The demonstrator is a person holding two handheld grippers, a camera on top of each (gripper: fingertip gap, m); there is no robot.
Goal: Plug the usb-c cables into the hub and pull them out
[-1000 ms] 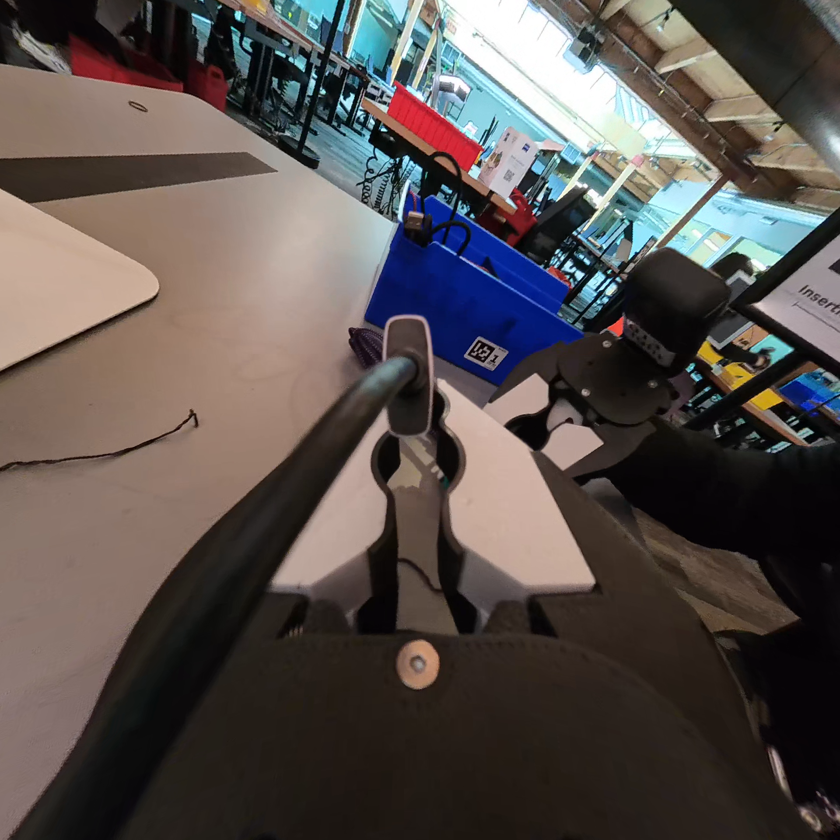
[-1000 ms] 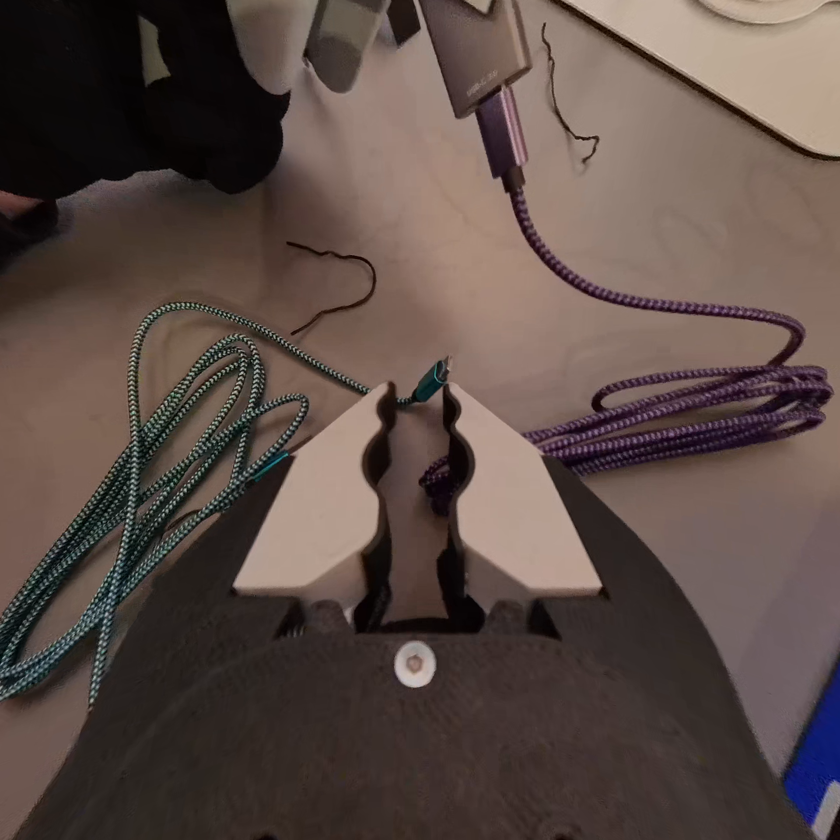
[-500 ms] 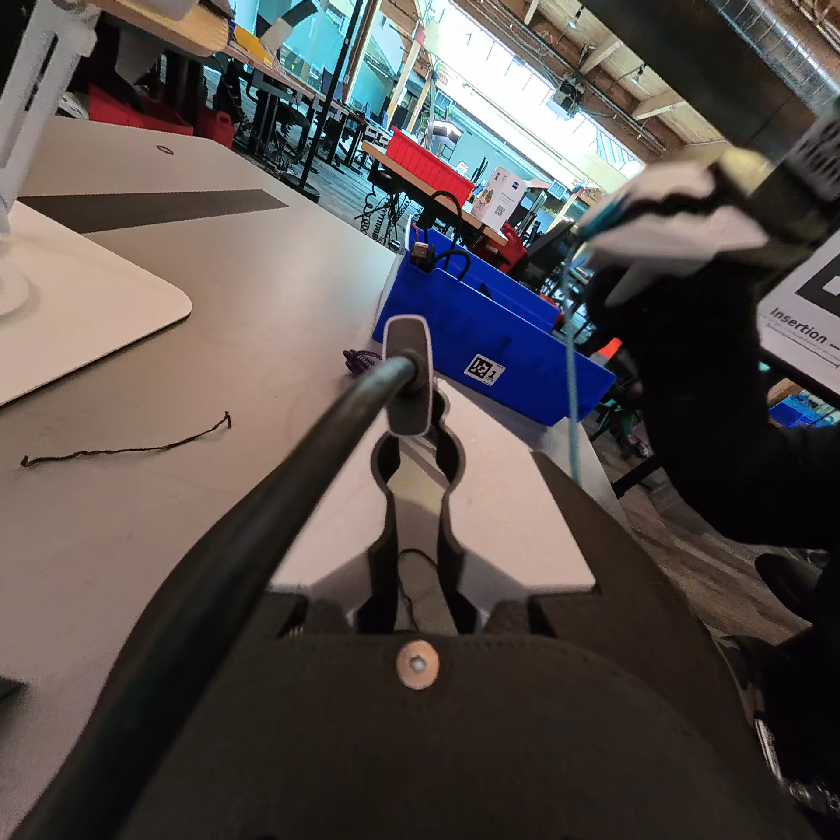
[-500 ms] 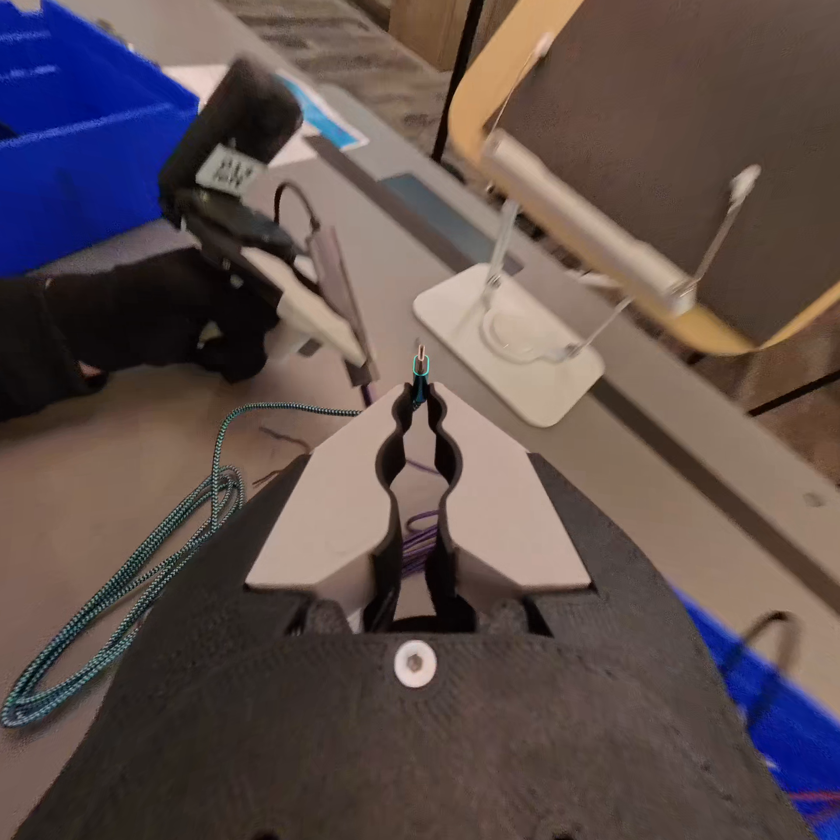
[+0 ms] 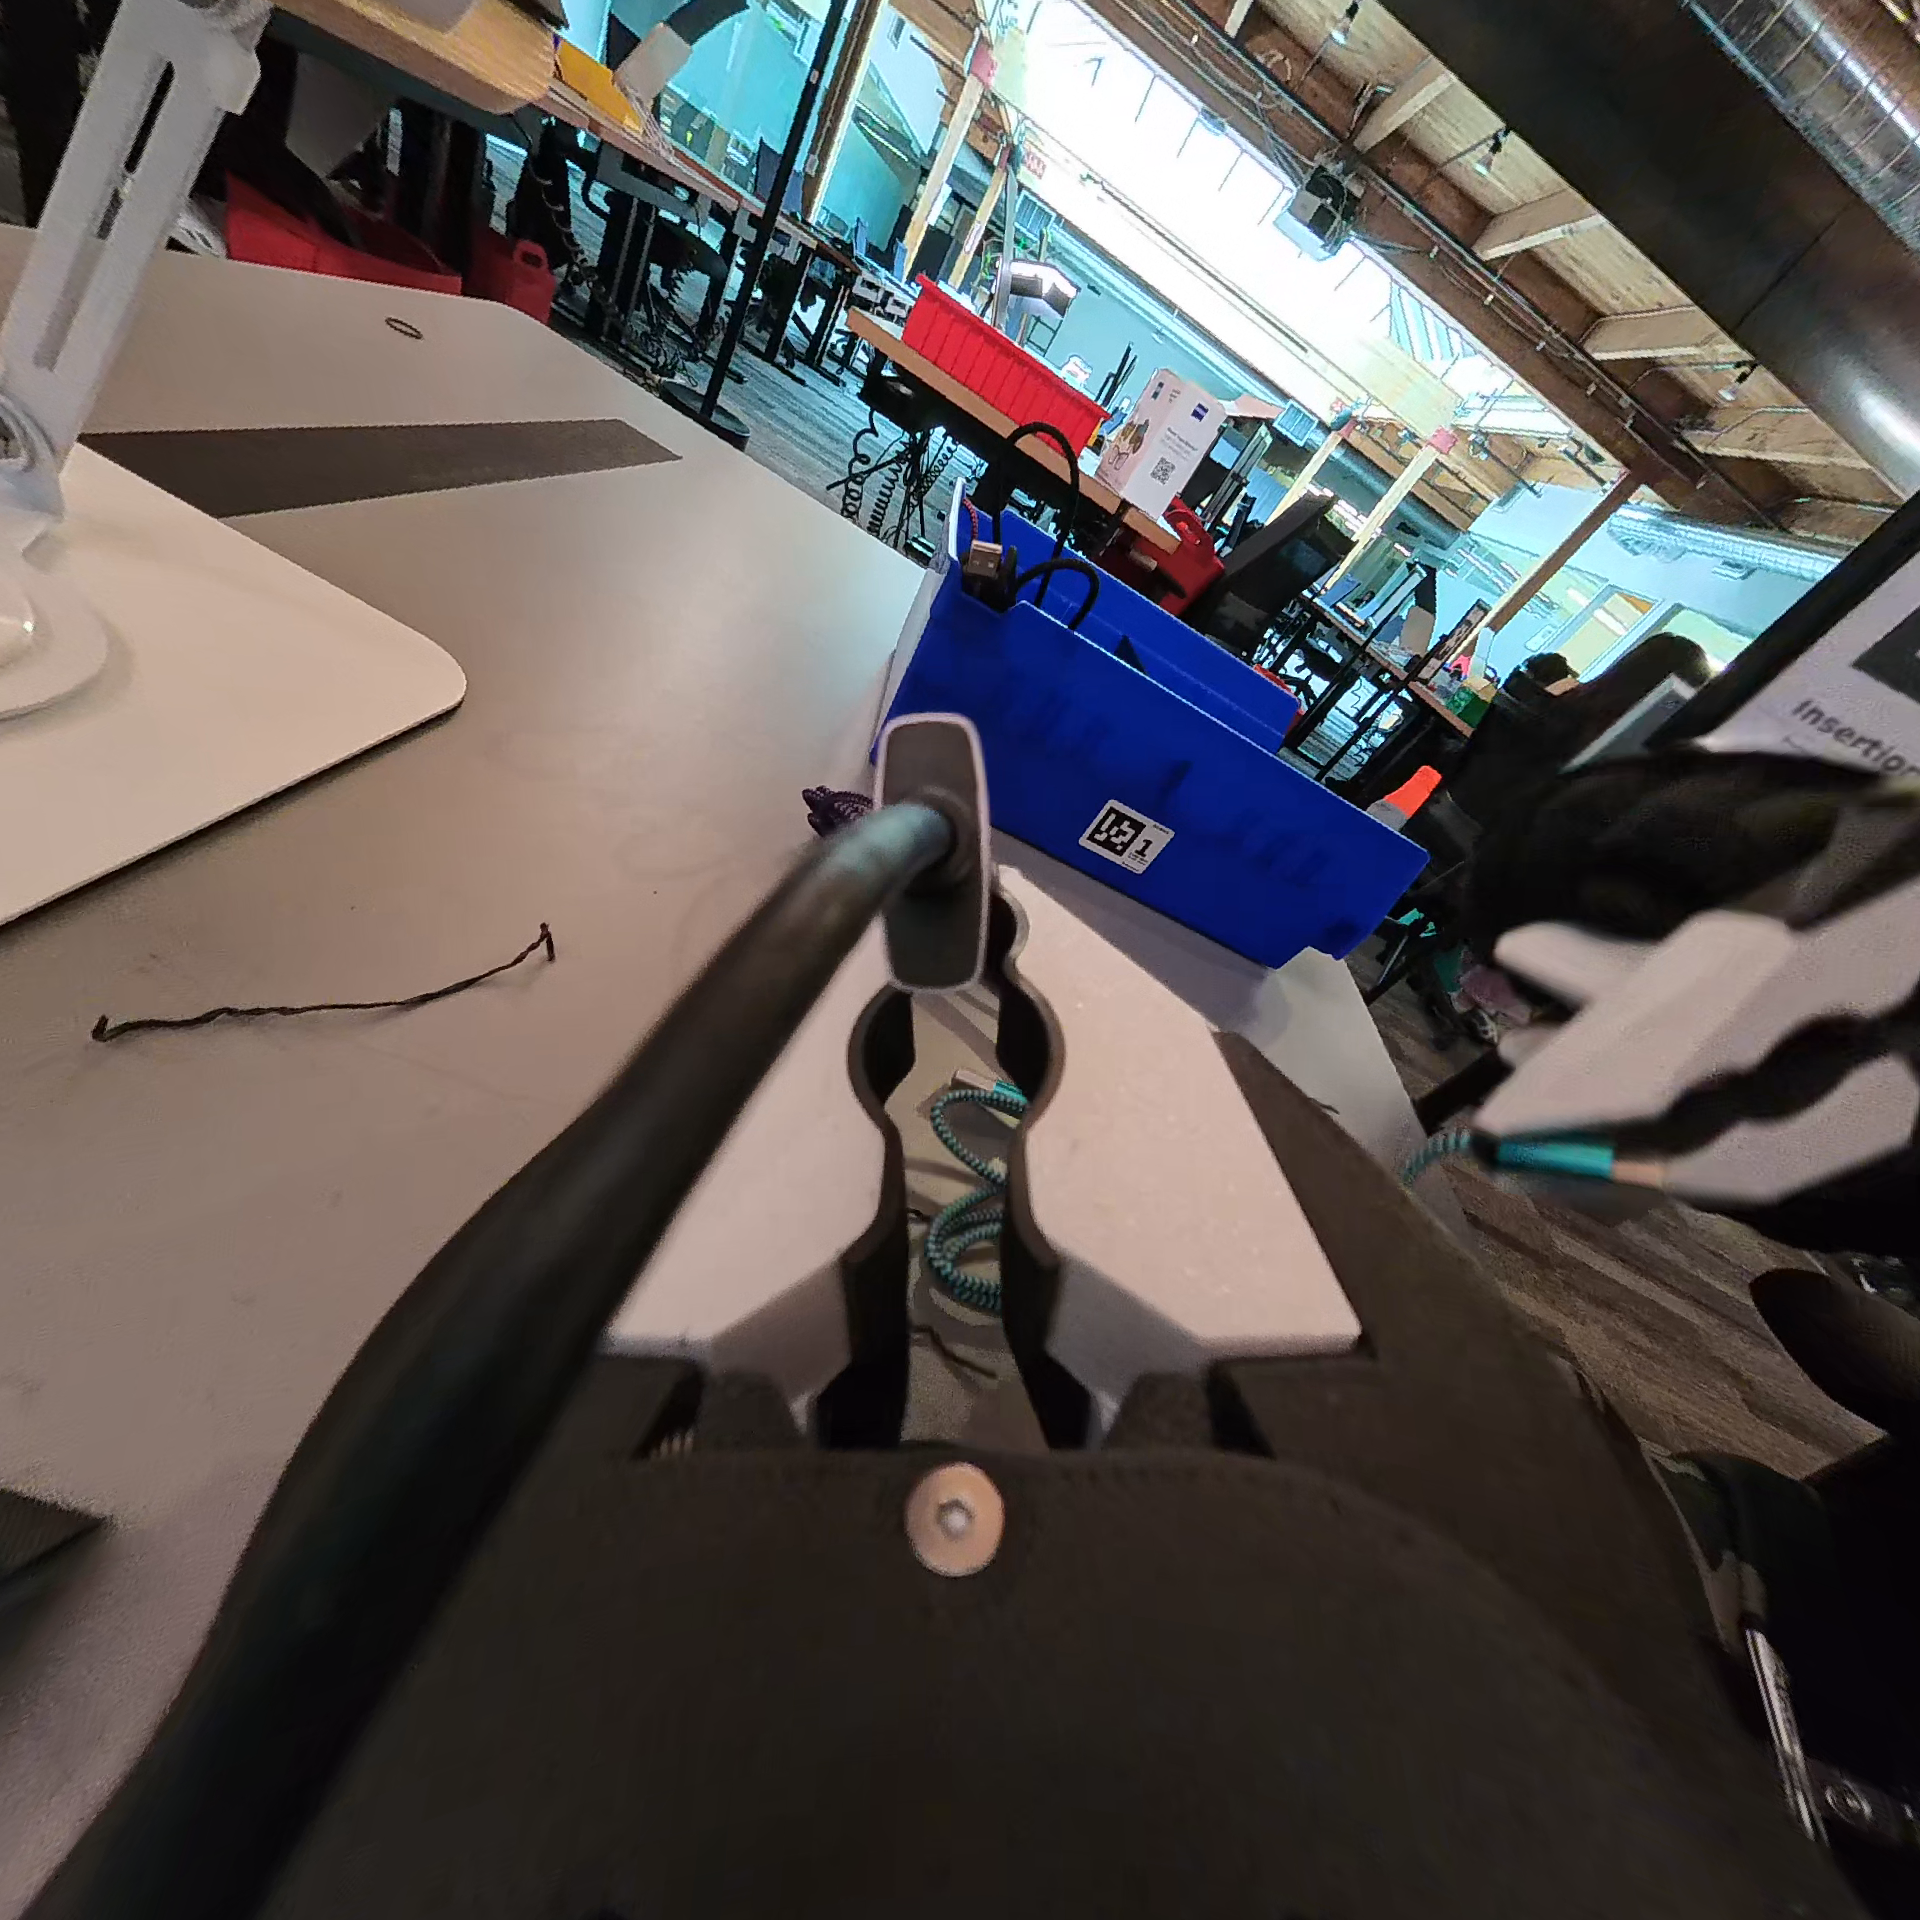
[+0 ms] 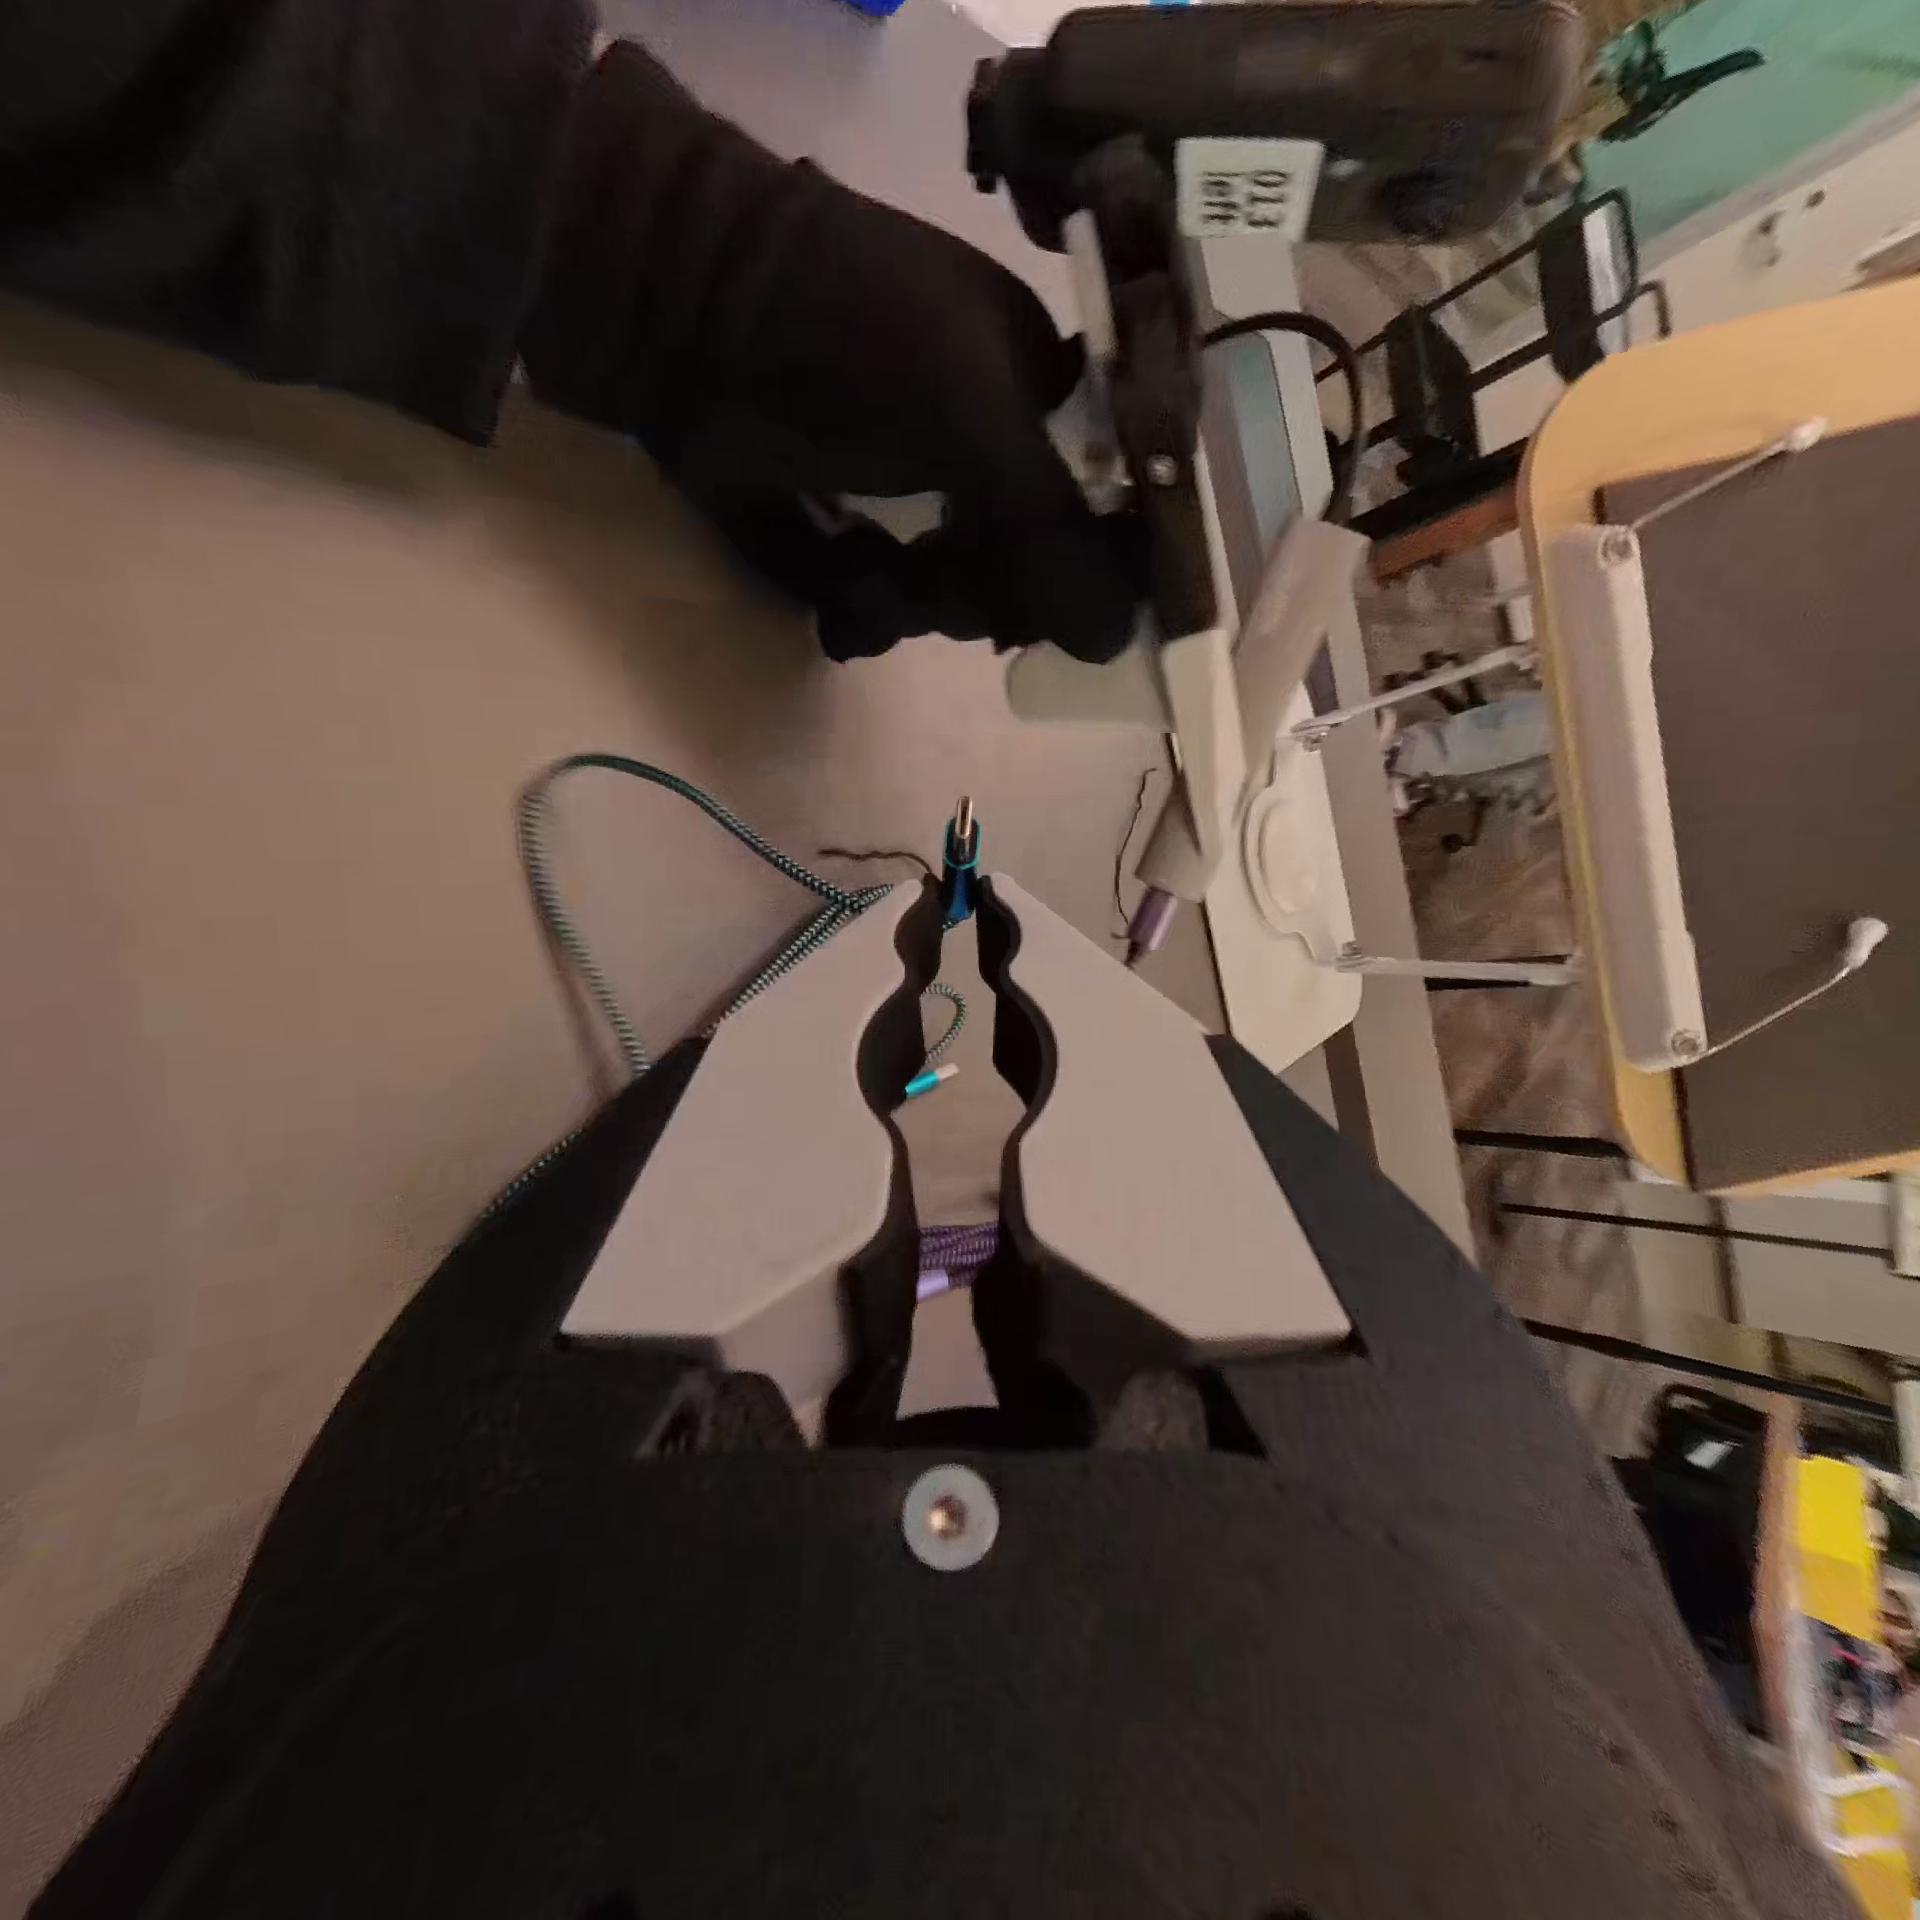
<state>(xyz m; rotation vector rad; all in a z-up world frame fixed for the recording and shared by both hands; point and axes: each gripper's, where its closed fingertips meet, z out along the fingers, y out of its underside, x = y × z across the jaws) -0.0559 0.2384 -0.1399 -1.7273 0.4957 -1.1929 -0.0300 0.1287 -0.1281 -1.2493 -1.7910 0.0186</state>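
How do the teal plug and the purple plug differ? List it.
Teal plug is pinched directly in the right gripper, clear of the hub; purple plug sits plugged into the hub, which the left gripper holds. Teal plug is blue-green, purple plug lilac. Both end braided cables.

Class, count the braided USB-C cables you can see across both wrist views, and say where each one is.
2. The teal cable is pinched at its plug by the right gripper; the purple cable is plugged into the hub held by the left gripper.
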